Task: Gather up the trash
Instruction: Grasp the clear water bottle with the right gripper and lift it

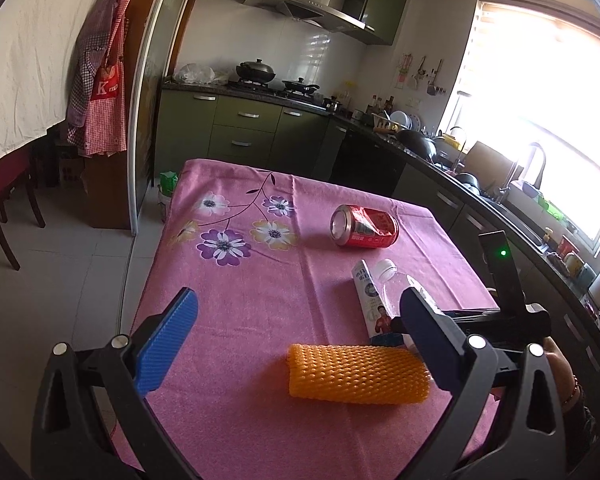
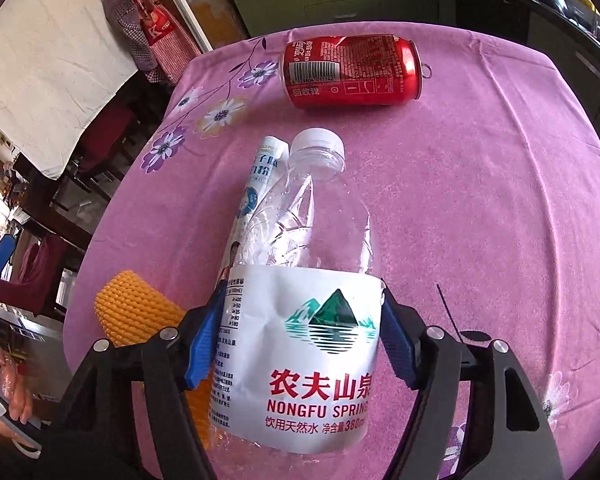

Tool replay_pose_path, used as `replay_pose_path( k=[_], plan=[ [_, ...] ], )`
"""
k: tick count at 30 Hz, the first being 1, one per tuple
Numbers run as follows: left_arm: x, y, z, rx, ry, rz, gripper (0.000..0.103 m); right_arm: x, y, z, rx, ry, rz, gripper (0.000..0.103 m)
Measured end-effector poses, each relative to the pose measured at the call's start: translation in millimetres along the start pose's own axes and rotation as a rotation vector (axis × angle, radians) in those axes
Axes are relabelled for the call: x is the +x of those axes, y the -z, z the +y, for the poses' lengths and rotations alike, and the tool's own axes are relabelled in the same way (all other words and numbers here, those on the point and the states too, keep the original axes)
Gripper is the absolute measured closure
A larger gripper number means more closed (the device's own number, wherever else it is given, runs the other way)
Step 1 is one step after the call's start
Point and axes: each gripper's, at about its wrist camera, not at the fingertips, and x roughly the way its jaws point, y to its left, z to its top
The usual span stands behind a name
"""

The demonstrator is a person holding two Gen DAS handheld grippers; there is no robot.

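Note:
My right gripper [image 2: 302,332] is shut on a crumpled clear water bottle [image 2: 304,280] with a white cap and a Nongfu Spring label, its blue pads [image 2: 204,340] pressed on both sides of the label. A white tube [image 2: 256,184] lies just left of the bottle. A dented red cola can [image 2: 352,72] lies on its side further back. An orange foam net sleeve [image 1: 358,374] lies on the pink cloth between the pads of my left gripper [image 1: 300,334], which is open and empty above it. The bottle's cap [image 1: 388,269] shows behind the left gripper's right finger.
The pink flowered tablecloth [image 1: 260,288] covers the table. A dark kitchen counter with a sink and dishes [image 1: 480,196] runs along the right. Green cabinets stand behind. A red chair [image 1: 4,192] and aprons hang at the left.

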Motion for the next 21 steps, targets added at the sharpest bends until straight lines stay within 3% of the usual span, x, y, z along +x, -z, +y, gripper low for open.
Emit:
replay_pose_path(
  k=[21],
  plan=[
    [11,0,-22,0.048,0.002,0.043,0.007,-28,13,-21,-0.010,-0.008,-0.077,0.039]
  ],
)
